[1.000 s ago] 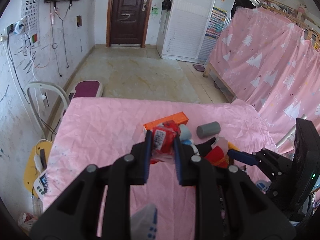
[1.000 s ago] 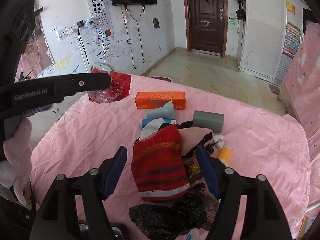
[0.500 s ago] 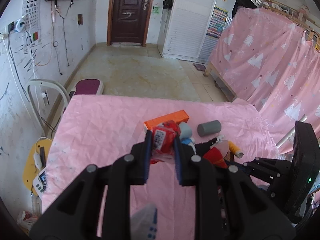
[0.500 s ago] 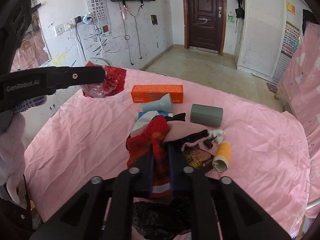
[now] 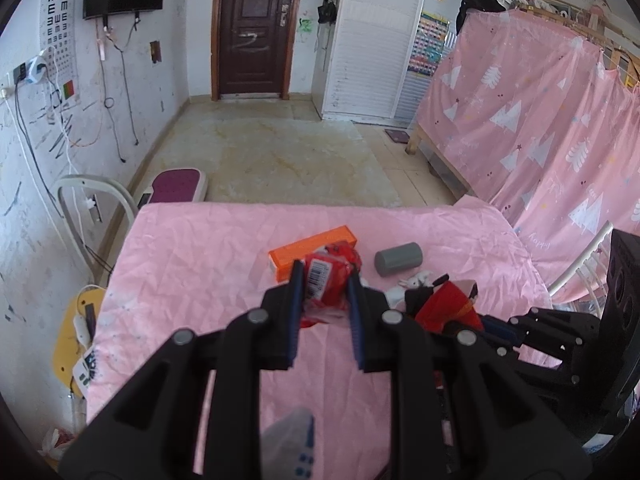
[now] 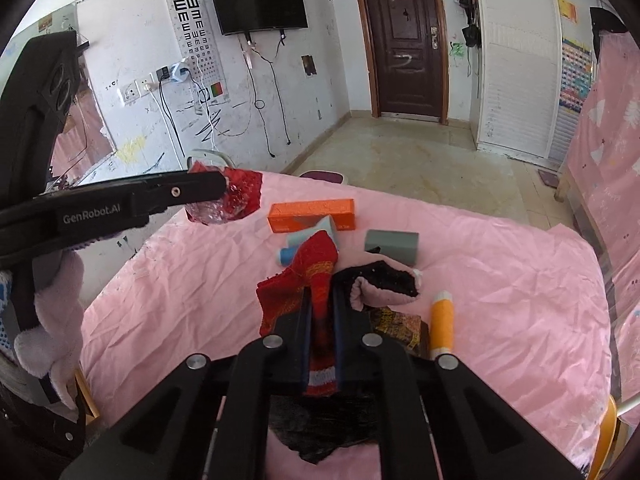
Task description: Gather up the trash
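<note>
My left gripper (image 5: 323, 276) is shut on a crumpled red plastic wrapper (image 5: 326, 282) with a barcode, held above the pink table; the wrapper also shows in the right wrist view (image 6: 234, 196). My right gripper (image 6: 320, 300) is shut on a red striped sock (image 6: 316, 276) and lifts it off the pile. In the left wrist view the sock (image 5: 442, 306) and the right gripper (image 5: 496, 330) are at the right.
On the pink tablecloth (image 6: 500, 280) lie an orange box (image 6: 312, 216), a grey cylinder (image 6: 392, 242), a light blue item (image 6: 290, 254), a pink-and-black cloth (image 6: 380, 284), an orange tube (image 6: 442, 326) and a black plastic bag (image 6: 320, 428). A white chair (image 5: 92, 196) stands left of the table.
My right gripper closed on the red sock and raised it from the pile. My left gripper kept hold of the red wrapper and stayed nearly still.
</note>
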